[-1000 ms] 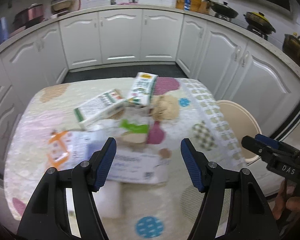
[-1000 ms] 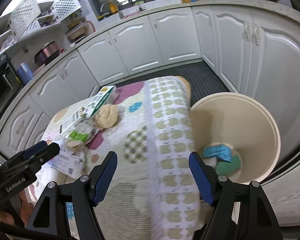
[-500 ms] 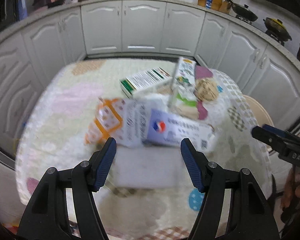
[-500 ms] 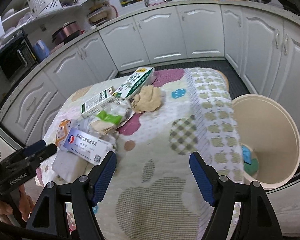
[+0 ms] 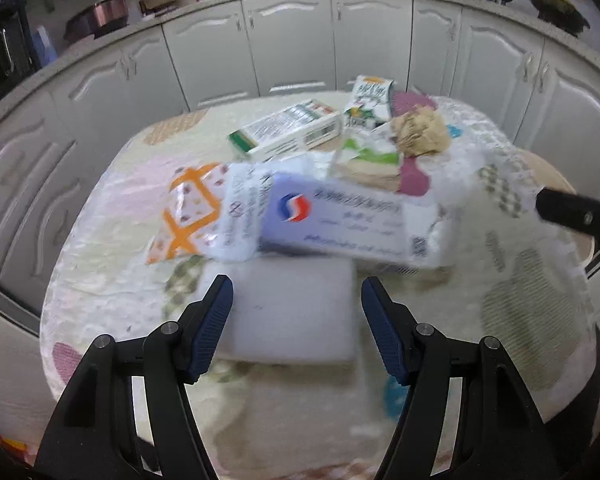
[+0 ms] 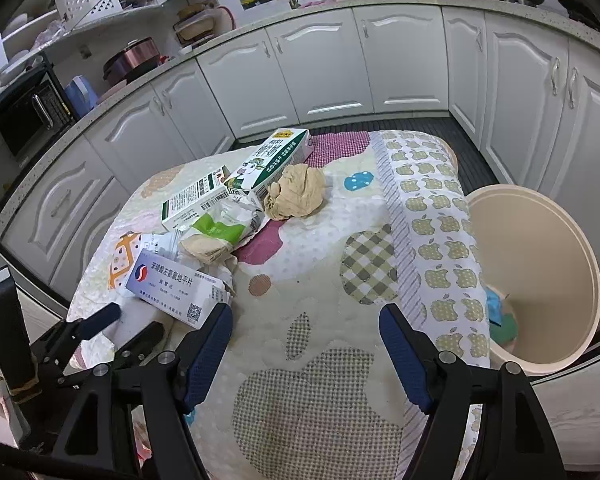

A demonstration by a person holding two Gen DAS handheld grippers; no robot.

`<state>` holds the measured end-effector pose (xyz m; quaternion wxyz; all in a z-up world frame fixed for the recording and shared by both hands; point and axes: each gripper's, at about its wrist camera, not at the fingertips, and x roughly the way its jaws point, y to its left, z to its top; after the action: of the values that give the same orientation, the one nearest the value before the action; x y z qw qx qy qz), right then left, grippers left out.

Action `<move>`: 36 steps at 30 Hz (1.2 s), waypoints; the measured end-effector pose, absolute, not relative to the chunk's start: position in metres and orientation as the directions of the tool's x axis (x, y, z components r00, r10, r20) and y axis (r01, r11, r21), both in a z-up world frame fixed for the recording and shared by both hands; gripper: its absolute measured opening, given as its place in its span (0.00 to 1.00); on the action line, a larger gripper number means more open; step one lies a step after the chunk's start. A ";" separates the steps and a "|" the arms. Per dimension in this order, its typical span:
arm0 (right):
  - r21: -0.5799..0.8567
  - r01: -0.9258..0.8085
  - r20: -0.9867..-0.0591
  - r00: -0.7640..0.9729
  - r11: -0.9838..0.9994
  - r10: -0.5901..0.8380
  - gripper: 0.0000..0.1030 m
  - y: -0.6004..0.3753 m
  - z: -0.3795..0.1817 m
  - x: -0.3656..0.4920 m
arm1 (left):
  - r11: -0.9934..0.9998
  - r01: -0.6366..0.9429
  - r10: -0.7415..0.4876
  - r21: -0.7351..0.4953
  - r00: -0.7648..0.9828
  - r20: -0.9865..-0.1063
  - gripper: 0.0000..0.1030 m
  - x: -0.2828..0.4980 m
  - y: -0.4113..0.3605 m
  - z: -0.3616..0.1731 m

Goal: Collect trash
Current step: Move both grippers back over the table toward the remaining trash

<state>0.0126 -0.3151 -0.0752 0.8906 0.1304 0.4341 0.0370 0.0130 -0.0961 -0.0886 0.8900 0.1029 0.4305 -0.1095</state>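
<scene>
The worktop (image 6: 324,264) wears a quilted cloth printed with apples and checks, and the trash lies heaped on its far-left part. Just beside its right edge stands a cream bin (image 6: 548,280), with blue and green scraps at the bottom.

Largest in the heap is a white foam-like block (image 5: 292,312), blurred, lying flat at the near edge. Resting partly on it is a pale blue medicine box (image 5: 340,220) with a red-and-blue logo, and beside that an orange-patterned wrapper (image 5: 188,212). Farther back lie a green-and-white carton (image 6: 196,200) and a milk carton (image 6: 272,160), touching end to end. In front of them sits a torn packet with a green patch (image 6: 220,228), and a crumpled brown paper ball (image 6: 298,192) touches the milk carton.

The left tool (image 5: 296,304) hangs low over the white block, its 2 blue-padded fingers spread to either side of it, pinching nothing. The right tool (image 6: 306,336) is spread over bare cloth, nothing between its fingers.
</scene>
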 end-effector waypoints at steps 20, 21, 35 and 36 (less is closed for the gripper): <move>0.387 -0.032 -0.806 0.473 0.921 0.355 0.72 -0.269 -0.117 0.075 | 0.899 0.415 -0.332 -0.140 0.437 -0.836 0.71 -0.023 -0.026 -0.083; 0.414 -0.041 -0.801 0.457 0.909 0.386 0.72 -0.267 -0.119 0.073 | 0.899 0.415 -0.333 -0.141 0.438 -0.835 0.71 -0.022 -0.025 -0.083; 0.322 -0.129 -0.802 0.489 0.938 0.342 0.72 -0.247 -0.095 0.051 | 0.888 0.456 -0.289 -0.050 0.472 -0.833 0.71 -0.019 -0.028 -0.070; 0.326 -0.127 -0.801 0.489 0.937 0.345 0.72 -0.249 -0.096 0.051 | 0.884 0.466 -0.281 -0.030 0.479 -0.832 0.71 -0.019 -0.027 -0.068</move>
<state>0.0510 -0.2493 -0.0956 0.8556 0.1120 0.4862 0.1379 -0.0191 -0.0274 -0.0677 0.8541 0.1006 0.4611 -0.2186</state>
